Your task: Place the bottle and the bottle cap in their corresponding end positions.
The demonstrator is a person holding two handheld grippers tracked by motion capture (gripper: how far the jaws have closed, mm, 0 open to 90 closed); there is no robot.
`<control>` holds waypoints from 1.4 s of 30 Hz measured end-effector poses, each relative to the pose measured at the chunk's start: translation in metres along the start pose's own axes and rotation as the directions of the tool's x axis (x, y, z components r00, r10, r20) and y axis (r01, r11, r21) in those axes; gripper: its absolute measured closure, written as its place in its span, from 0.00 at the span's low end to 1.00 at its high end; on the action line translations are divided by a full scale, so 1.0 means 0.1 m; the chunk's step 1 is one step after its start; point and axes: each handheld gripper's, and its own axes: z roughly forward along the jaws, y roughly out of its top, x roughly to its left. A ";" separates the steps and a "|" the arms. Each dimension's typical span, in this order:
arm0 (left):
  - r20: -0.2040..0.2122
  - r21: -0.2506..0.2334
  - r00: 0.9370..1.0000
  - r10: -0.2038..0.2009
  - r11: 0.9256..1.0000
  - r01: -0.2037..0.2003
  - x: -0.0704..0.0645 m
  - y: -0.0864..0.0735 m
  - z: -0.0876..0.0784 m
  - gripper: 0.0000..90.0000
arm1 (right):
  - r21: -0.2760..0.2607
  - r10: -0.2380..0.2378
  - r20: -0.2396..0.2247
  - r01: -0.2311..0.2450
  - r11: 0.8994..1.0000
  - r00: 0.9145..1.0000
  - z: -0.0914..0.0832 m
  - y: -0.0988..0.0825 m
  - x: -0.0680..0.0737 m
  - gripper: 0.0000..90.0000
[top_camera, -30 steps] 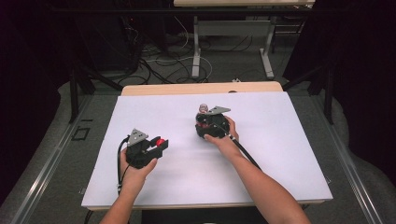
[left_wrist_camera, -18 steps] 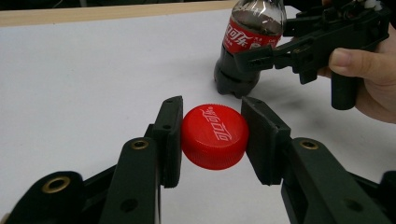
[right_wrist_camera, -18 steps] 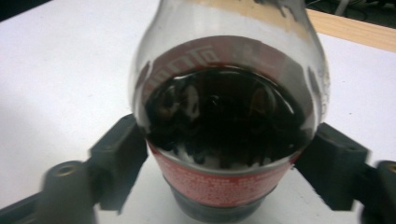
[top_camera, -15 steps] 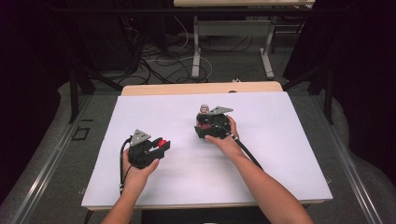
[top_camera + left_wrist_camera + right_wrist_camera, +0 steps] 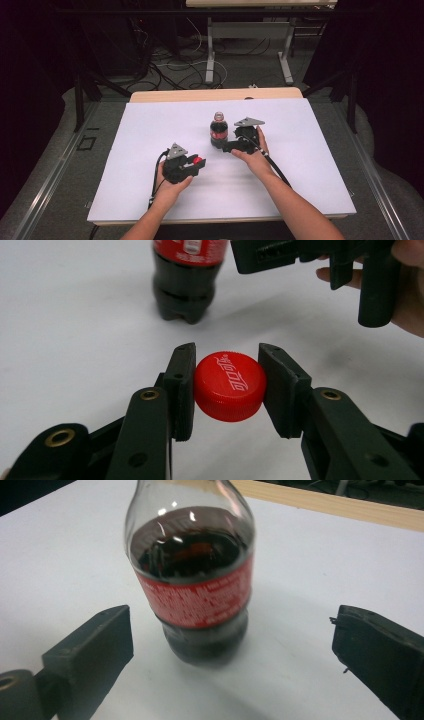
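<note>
Two forearms reach in over the white table (image 5: pixel 125 150). The left hand (image 5: pixel 167 187) holds the left gripper (image 5: pixel 227 385) near the table's middle, its jaws pressed against both sides of a red cap (image 5: pixel 230 385). The right hand (image 5: pixel 252 157) holds the right gripper (image 5: pixel 232 645) farther in, jaws spread wide, clear of a bottle (image 5: pixel 192 575).

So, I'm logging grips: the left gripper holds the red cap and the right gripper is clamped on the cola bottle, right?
Not quite. The left gripper does hold the red cap, but the right gripper is open around the cola bottle, its jaws well clear in the right gripper view.
</note>
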 end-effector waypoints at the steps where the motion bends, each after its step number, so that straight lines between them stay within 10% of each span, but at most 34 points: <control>1: 0.007 -0.003 1.000 0.006 1.000 -0.006 -0.01 -0.01 0.04 0.67 | 0.004 0.003 0.002 -0.003 1.000 1.000 -0.04 -0.02 -0.01 0.01; 14: 0.061 0.031 0.998 -0.004 1.000 0.002 -0.21 -0.07 0.47 0.67 | -0.012 -0.010 0.042 0.010 1.000 0.999 -0.48 -0.32 -0.13 0.00; 22: 0.060 0.079 0.996 0.059 0.995 -0.064 -0.25 -0.12 0.62 0.67 | -0.021 -0.003 0.051 0.004 1.000 0.999 -0.63 -0.44 -0.21 0.00; 42: 0.048 0.084 0.998 0.032 0.996 -0.036 -0.20 -0.05 0.52 0.46 | -0.038 0.031 0.049 -0.029 0.999 0.998 -0.68 -0.46 -0.28 0.00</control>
